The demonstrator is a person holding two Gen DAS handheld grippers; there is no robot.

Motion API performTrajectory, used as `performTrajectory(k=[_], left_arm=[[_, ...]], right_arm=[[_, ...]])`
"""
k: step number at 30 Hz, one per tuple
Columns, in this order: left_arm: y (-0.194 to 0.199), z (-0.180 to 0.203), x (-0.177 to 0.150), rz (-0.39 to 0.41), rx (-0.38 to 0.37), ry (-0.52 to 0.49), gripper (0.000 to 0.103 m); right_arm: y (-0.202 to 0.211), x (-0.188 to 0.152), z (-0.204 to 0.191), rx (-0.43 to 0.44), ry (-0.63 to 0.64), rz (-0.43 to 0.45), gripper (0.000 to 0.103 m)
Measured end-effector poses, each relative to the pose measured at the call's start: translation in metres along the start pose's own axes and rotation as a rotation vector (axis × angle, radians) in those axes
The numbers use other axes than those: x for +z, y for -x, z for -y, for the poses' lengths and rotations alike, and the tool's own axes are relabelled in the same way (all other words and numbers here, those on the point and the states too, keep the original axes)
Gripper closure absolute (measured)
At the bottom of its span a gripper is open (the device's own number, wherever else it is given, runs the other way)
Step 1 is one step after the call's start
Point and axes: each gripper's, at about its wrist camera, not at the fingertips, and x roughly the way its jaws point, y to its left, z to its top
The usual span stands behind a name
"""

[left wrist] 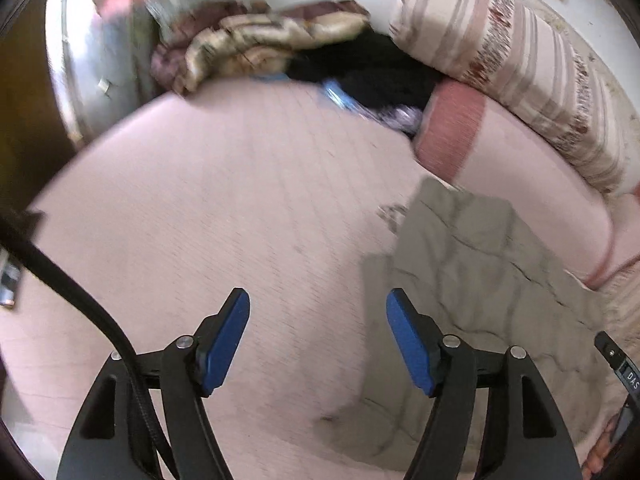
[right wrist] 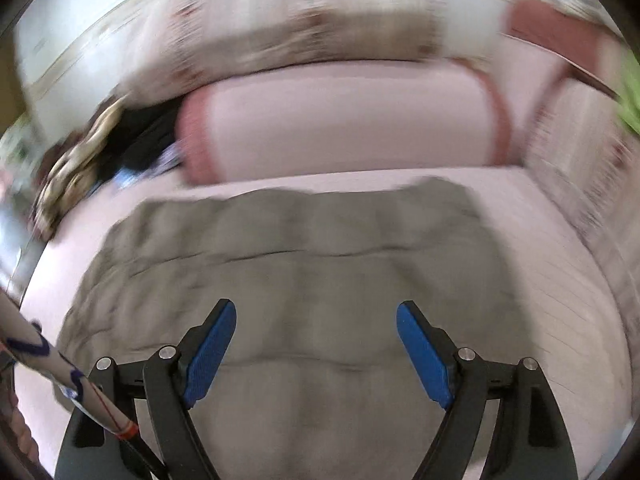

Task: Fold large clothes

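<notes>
Khaki-grey garment (right wrist: 296,292) lies flat on the pink bed (left wrist: 224,200), creased across where one part is laid over another, apparently folded at least once. It sits toward the pillow end, just short of a pink-edged pillow (right wrist: 344,120) and clear of the heap of blankets (left wrist: 256,44) at the far corner, which leaves room to work. Both tools hang above it, empty: the left hand-held gripper (left wrist: 318,340) with jaws wide over bare sheet beside the cloth, the right hand-held gripper (right wrist: 316,348) wide over its middle. The only lettering, on a black part at the left view's right edge, is too cut off to read.
</notes>
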Motion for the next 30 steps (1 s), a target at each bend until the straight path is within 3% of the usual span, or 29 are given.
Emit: performTrajectory(k=[4, 7, 14, 18, 22, 26, 30], left_arm=[[0.012, -0.016, 0.007, 0.069, 0.038, 0.040, 0.027], [0.017, -0.026, 0.011, 0.088, 0.051, 0.060, 0.027], [0.029, -0.031, 0.017, 0.152, 0.109, 0.069, 0.026], [0.034, -0.031, 0.016, 0.181, 0.141, 0.058, 0.024], [0.035, -0.031, 0.015, 0.193, 0.167, 0.065, 0.024], [0.040, -0.028, 0.015, 0.240, 0.245, 0.053, 0.022], [0.048, -0.025, 0.014, 0.298, 0.306, 0.041, 0.016]], right_arm=[[-0.049, 0.004, -0.059, 0.029, 0.063, -0.064, 0.017], [-0.101, 0.013, -0.085, -0.095, 0.114, -0.083, 0.016], [-0.155, 0.039, -0.072, -0.176, 0.057, -0.139, 0.001], [-0.138, 0.046, -0.083, -0.215, 0.109, -0.099, 0.004], [-0.094, 0.030, -0.102, -0.134, 0.150, -0.030, 0.008], [-0.068, -0.007, -0.108, -0.051, 0.153, -0.027, 0.007], [-0.086, -0.022, -0.107, -0.039, 0.199, -0.080, 0.005]])
